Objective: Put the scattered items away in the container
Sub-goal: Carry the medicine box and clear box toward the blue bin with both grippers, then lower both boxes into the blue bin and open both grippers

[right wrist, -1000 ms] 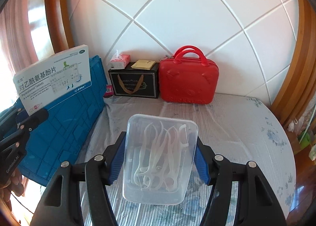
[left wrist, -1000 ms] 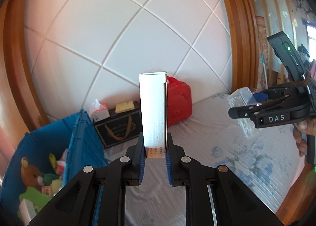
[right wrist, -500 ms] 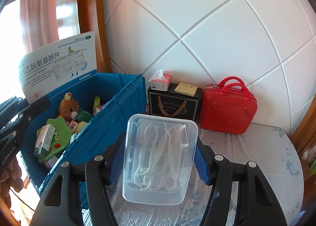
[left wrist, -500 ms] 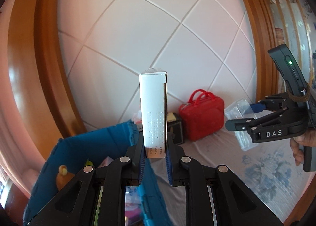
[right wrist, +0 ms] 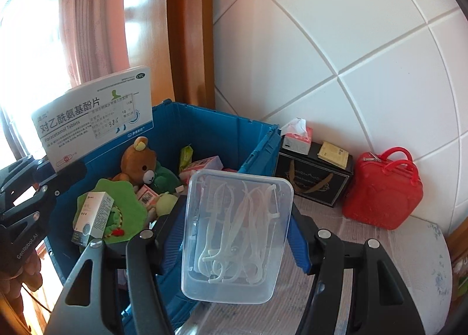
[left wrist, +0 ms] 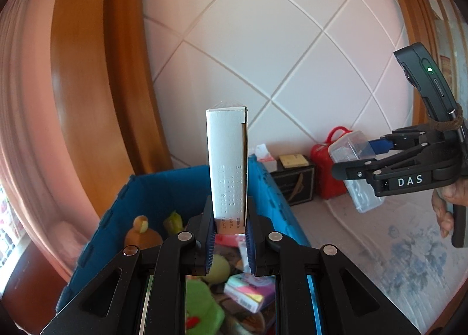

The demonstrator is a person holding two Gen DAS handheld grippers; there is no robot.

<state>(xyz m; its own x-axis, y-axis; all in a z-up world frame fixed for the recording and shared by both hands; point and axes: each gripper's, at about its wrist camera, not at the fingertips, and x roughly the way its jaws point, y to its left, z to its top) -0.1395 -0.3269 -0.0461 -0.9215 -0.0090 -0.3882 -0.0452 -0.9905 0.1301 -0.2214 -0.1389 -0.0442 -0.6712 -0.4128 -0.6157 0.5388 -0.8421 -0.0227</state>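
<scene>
My left gripper (left wrist: 229,235) is shut on a white medicine box (left wrist: 227,165), held upright above the open blue crate (left wrist: 163,185). The same box (right wrist: 93,118) shows in the right wrist view over the crate's left side. My right gripper (right wrist: 238,226) is shut on a clear plastic box of white floss picks (right wrist: 237,232), held above the crate's right wall (right wrist: 257,150). That gripper and the clear box (left wrist: 354,171) show at the right of the left wrist view. The crate holds a teddy bear (right wrist: 137,159), a green plush and small cartons.
A black gift box (right wrist: 313,180) with a tissue pack (right wrist: 297,134) and a red mini suitcase (right wrist: 383,188) stand against the white tiled wall. The table has a floral cloth (left wrist: 389,253). A wooden frame (left wrist: 87,101) and curtain are behind the crate.
Both grippers have moved left with their loads, from over the table to over the blue crate. The crate's inside now shows in both views.
</scene>
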